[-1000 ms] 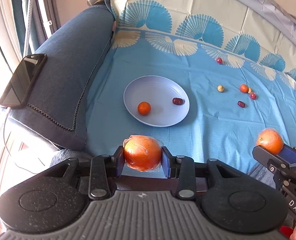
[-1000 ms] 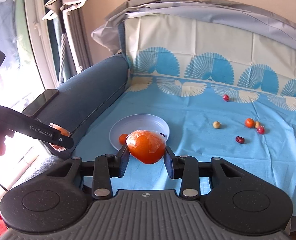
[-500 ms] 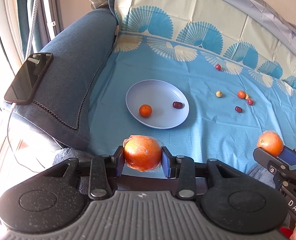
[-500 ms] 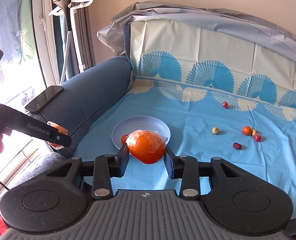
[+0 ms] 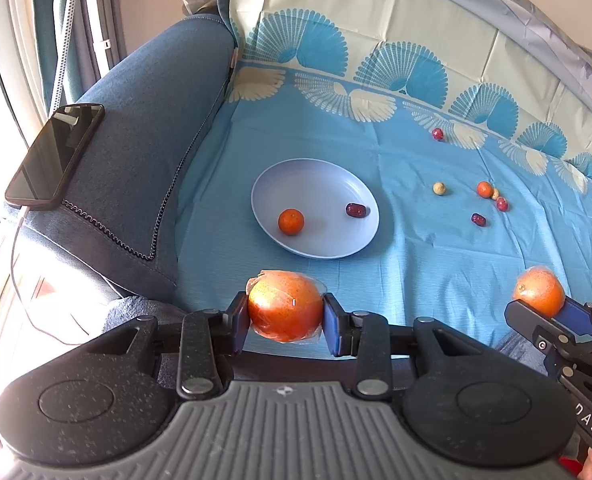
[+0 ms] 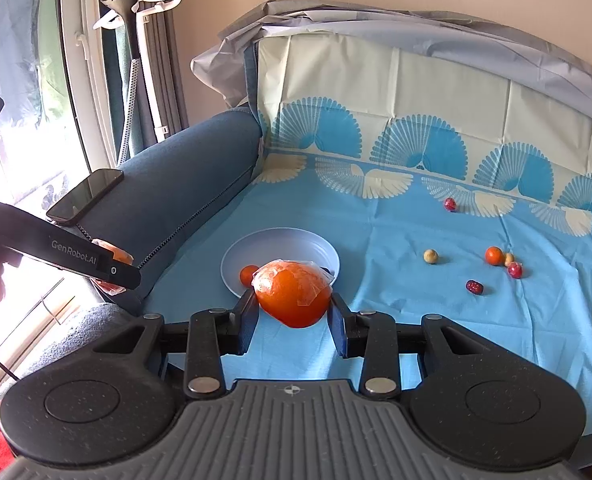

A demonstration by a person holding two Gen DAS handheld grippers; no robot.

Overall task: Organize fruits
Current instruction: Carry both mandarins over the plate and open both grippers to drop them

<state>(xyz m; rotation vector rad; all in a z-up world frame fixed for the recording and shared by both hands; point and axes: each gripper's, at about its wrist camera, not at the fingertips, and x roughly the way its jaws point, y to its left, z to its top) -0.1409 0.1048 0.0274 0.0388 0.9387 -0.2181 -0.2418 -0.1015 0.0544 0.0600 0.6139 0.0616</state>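
Observation:
My left gripper (image 5: 283,316) is shut on a plastic-wrapped orange (image 5: 284,306), held in the air near the front edge of the blue cloth. My right gripper (image 6: 293,312) is shut on a second wrapped orange (image 6: 291,294), also seen at the lower right of the left wrist view (image 5: 539,292). Beyond both lies a pale blue plate (image 5: 316,184) holding a small tangerine (image 5: 291,221) and a dark red date (image 5: 355,210). To the right, loose on the cloth, are a tangerine (image 5: 484,189), a red date (image 5: 478,219) and several small fruits.
A blue sofa armrest (image 5: 143,128) runs along the left with a black phone (image 5: 55,152) on top, a cable hanging from it. The cloth-covered backrest (image 6: 416,92) rises behind. A garment steamer stand (image 6: 135,40) and a window are at the far left.
Both wrist views have shifted slightly, so the plate and fruits sit a little differently in the frames. Both grips on the oranges are unchanged.

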